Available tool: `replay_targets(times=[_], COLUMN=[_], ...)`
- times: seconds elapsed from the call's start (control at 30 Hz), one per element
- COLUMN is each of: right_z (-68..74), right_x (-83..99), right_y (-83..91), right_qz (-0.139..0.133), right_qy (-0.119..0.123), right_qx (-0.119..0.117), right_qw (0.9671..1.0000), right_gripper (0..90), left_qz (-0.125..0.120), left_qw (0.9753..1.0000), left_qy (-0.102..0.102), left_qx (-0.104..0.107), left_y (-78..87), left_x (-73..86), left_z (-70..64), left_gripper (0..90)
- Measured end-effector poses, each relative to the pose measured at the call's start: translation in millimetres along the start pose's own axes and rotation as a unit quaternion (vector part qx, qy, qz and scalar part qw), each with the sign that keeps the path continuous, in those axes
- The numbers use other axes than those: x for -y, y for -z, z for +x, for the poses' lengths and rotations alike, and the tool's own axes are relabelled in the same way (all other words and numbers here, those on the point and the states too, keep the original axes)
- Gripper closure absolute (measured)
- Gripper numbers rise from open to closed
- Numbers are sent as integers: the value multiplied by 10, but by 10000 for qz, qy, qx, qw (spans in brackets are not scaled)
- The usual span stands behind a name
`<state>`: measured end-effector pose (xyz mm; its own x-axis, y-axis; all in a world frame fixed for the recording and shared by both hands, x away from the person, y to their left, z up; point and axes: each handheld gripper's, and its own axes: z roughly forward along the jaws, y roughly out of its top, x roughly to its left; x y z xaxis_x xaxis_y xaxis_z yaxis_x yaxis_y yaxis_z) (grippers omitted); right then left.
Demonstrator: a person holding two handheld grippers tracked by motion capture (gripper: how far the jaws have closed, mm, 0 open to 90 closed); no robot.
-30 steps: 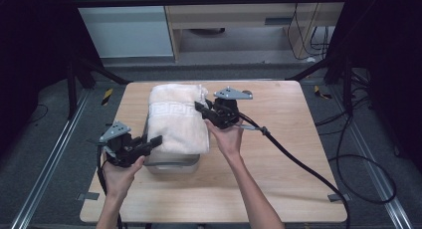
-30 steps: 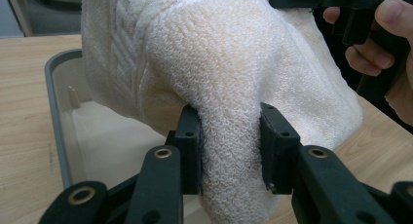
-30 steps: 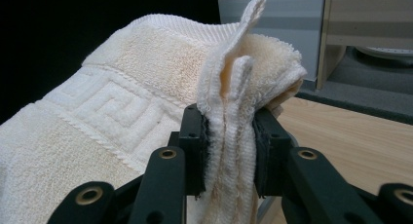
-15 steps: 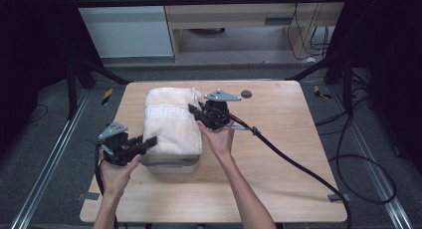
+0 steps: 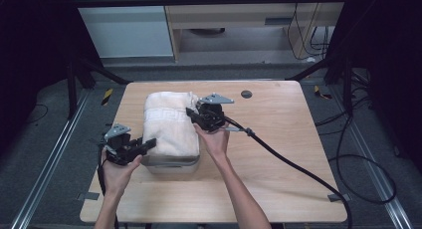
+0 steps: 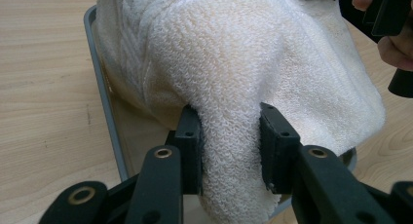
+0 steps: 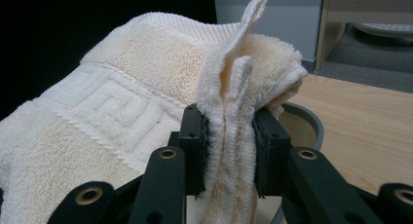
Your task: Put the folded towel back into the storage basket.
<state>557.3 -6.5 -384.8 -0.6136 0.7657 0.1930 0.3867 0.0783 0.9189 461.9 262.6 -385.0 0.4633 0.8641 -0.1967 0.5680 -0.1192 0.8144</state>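
Towel [image 5: 168,123] gripped at both ends, over tray [image 5: 171,163].
Left gripper [image 5: 133,148] and right gripper [image 5: 200,118] each pinch towel folds; it appears partly in the tray, not yet settled or released.

Cream-white terry towel [image 5: 168,125] with yellowish staining on its folds; a raised Greek-key band [image 7: 109,107] in the same cream runs across it, edged by a twisted-cord line. Grey tray [image 5: 171,163] beneath, its rim lighter grey. Light wood-grain bench [image 5: 278,139], pale tan with fine darker streaks, bearing a small dark round disc [image 5: 246,94]. Left gripper [image 6: 231,141] and right gripper [image 7: 229,141]: matt black fingers [image 7: 195,136] with brass-coloured rivets; grey plate [image 5: 216,98] on top. Black cable [image 5: 298,167]. Dark grey floor [image 5: 45,119] with yellow-and-black striped tape [image 5: 107,96].
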Motion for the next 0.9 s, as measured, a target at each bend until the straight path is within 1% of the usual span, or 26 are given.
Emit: replay_targets(times=[0.4,0.53,0.73,0.9], right_z=[-12,-14,-18,-12], right_x=[108,146,209,263], right_y=[-132,-176,-234,-274], right_qz=[141,178,285,367], right_qy=[-81,-124,-104,-57], right_qx=[19,16,81,152], right_qw=[9999,9998,9995,9992], right_gripper=[703,702,702,701], left_qz=[181,226,365,492], left_qw=[9997,9995,9990,9983], left_qy=[9,40,38,-7], left_qx=[-145,-195,-268,-322], left_y=[-79,-120,-203,-268], left_x=[54,83,129,166], left_z=[68,91,113,127], left_gripper=[651,651,651,650])
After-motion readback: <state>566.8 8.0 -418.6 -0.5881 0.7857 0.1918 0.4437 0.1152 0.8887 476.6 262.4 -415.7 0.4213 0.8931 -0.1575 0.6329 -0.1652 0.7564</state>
